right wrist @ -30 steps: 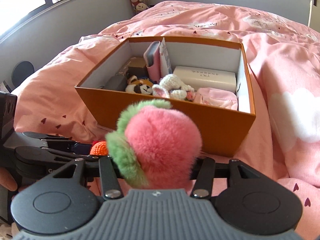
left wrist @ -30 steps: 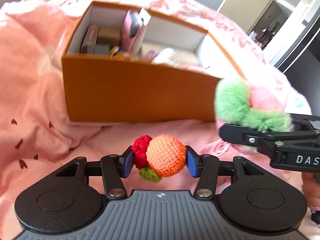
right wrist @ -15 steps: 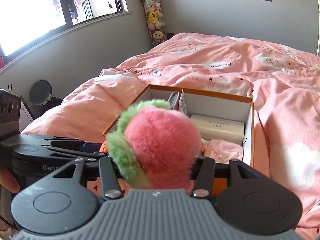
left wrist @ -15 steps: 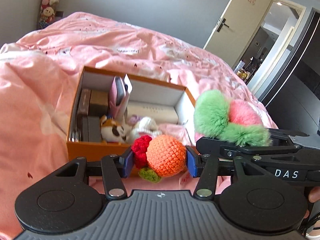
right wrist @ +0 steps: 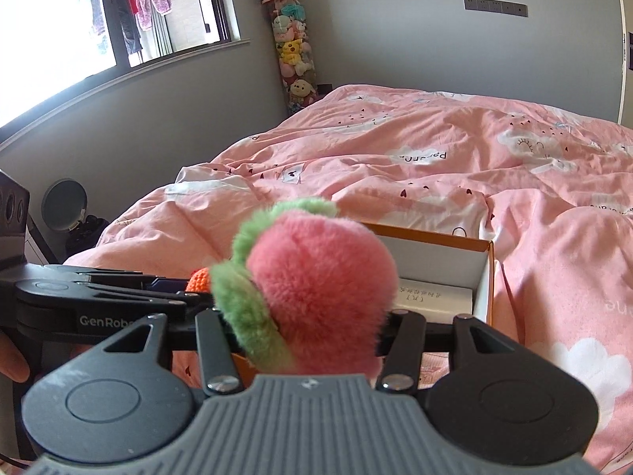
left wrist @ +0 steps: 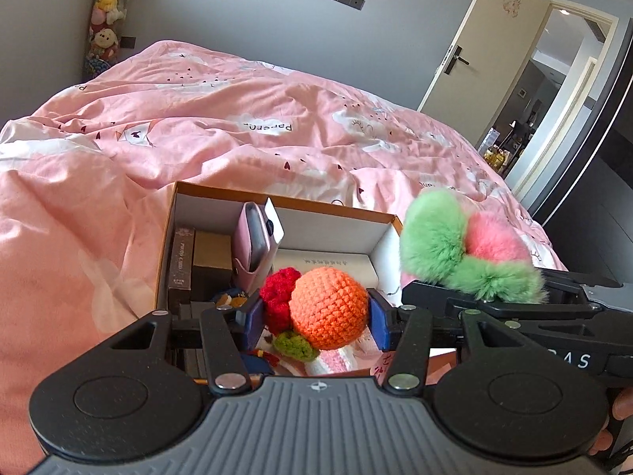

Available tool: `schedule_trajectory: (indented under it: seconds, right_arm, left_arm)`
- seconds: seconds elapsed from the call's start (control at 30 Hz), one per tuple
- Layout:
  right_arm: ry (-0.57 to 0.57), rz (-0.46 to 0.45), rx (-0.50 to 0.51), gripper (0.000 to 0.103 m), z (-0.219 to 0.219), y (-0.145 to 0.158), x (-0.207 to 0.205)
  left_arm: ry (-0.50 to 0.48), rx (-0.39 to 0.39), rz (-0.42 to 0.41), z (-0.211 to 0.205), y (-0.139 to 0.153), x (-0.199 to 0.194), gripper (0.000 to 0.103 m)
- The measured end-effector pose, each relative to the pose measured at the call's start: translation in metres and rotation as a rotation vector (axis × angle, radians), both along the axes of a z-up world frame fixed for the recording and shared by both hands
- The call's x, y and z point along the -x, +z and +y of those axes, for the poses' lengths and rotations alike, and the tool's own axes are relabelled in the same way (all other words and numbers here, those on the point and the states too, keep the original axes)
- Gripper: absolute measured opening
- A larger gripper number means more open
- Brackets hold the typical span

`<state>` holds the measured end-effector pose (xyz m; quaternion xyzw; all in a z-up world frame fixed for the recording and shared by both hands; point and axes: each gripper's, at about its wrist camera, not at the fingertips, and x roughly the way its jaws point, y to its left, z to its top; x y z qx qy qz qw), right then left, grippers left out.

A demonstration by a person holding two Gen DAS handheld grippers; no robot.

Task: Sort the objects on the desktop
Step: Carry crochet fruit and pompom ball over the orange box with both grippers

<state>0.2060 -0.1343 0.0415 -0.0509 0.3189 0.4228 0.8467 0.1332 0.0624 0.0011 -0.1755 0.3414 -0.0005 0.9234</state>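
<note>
Both my grippers are loaded and held over the near side of the orange box on the pink bed.

The pink duvet [left wrist: 221,126] fills most of what I see, and on it sits the orange box [left wrist: 166,237], open-topped, with small cartons, a pink pouch [left wrist: 253,245] and a white carton [right wrist: 435,297] inside. My left gripper [left wrist: 316,318] is clamped on the crocheted orange ball [left wrist: 328,306]; its blue pads [left wrist: 378,316] press the ball from either side, with the red tuft [left wrist: 279,291] and green leaf [left wrist: 294,344] at its left. Just to the right, my right gripper [right wrist: 312,328] is closed on the pink and green pompom [right wrist: 320,289], which bulges up out of its fingers. The two toys are near each other, apart, above the box's near edge.
</note>
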Motion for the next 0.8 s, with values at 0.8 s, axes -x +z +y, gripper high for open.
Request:
schedule_trajectory:
  seconds: [0.8]
  right_arm:
    - [-0.081, 0.066, 0.198, 0.054, 0.016, -0.060, -0.085]
  left_arm:
    - [-0.088, 0.073, 0.112, -0.003, -0.046, -0.091, 0.060]
